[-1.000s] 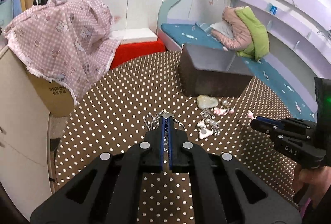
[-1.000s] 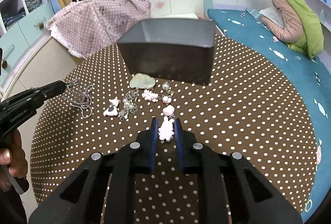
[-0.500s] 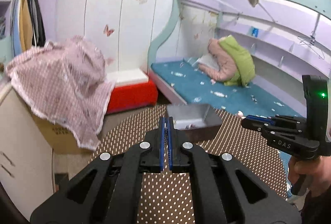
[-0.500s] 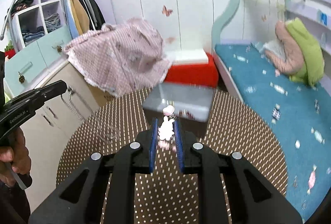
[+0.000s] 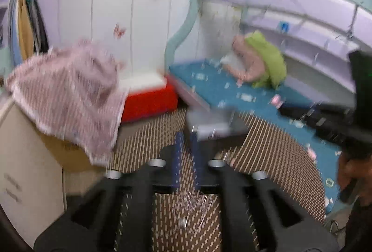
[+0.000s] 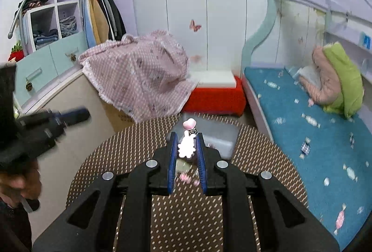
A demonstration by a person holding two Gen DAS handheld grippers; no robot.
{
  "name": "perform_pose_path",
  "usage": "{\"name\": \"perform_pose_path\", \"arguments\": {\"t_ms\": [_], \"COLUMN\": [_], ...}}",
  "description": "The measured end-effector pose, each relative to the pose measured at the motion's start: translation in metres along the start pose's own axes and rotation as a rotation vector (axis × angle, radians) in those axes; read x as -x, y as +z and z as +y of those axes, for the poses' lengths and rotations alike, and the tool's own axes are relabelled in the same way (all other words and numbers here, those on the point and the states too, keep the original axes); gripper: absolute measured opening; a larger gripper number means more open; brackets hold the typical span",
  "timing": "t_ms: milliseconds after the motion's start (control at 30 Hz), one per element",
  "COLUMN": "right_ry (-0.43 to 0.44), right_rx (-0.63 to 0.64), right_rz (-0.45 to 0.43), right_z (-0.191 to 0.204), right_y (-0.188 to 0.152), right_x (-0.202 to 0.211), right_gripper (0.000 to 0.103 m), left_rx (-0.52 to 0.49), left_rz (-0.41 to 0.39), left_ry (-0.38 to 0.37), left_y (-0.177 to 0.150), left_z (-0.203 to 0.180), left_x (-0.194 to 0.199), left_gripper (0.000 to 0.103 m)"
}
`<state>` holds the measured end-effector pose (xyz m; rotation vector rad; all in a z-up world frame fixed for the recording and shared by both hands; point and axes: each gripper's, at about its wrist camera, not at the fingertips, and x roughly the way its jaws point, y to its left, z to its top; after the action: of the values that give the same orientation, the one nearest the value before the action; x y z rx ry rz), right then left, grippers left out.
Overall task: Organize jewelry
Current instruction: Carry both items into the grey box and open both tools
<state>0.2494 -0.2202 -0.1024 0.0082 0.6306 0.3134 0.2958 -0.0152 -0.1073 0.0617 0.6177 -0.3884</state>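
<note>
Brown dotted table [image 6: 144,135] is sitting under both grippers, w/ the grey box [image 6: 209,135] lying just ahead of the fingertips. The right gripper [image 6: 186,147] is gripping a pink-and-white charm [image 6: 186,145] between its blue pads, a pink heart bead sticking up beyond the tips, right over the box's near edge. The left gripper [image 5: 186,147] has just been opening its jaws; a silvery chain [image 5: 186,205] is showing as a blurred streak below and behind its tips, apparently dropping, landing spot unclear. Judging progress: early-to-mid, w/ the charm not yet released and more small pieces [image 6: 188,176] lying on the table below the right gripper. Beyond the box: red bench [image 6: 216,96], pink checked cloth [image 6: 144,75] to the left, blue bed [image 6: 313,124] to the right, white wardrobe behind.
</note>
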Motion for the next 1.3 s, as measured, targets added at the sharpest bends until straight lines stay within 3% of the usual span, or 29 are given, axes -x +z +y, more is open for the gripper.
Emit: {"name": "perform_pose_path", "arguments": {"t_ms": [33,133,333,400,533,600,767,900,1300], "right_ry": [0.004,0.012,0.017,0.016,0.014,0.013,0.011,0.009,-0.011], "right_rx": [-0.006,-0.026,-0.052,-0.056,-0.066,-0.07,-0.073,-0.068,0.009], "right_rz": [0.013,0.048,0.086,0.093,0.101,0.103,0.105,0.093,-0.016], "right_z": [0.0,0.0,0.0,-0.001,-0.004,-0.007,-0.008,-0.01,-0.005], "right_y": [-0.005,-0.017,-0.028,-0.03,-0.032,-0.033,-0.033,-0.029,0.014], "right_x": [-0.003,-0.01,-0.017,-0.018,-0.019,-0.02,-0.02,-0.018,0.008], "right_gripper": [0.014,0.014,0.014,0.014,0.014,0.014,0.014,0.014,0.014], "left_rx": [0.012,0.044,0.054,0.048,0.021,0.006,0.059,0.056,0.021], "left_rz": [0.034,0.156,0.251,0.274,0.326,0.321,0.312,0.261,0.007], "left_ry": [0.005,0.015,0.04,0.041,0.035,0.021,-0.052,-0.065,-0.073], "left_y": [-0.012,-0.054,-0.092,-0.1,-0.113,-0.115,-0.113,-0.098,-0.005], "left_z": [0.002,0.008,0.015,0.015,0.01,0.005,0.009,0.007,0.009], "left_x": [-0.008,-0.035,-0.062,-0.068,-0.082,-0.081,-0.079,-0.066,-0.002], "left_gripper": [0.047,0.06,0.063,0.062,0.029,0.015,0.015,0.015,0.015]}}
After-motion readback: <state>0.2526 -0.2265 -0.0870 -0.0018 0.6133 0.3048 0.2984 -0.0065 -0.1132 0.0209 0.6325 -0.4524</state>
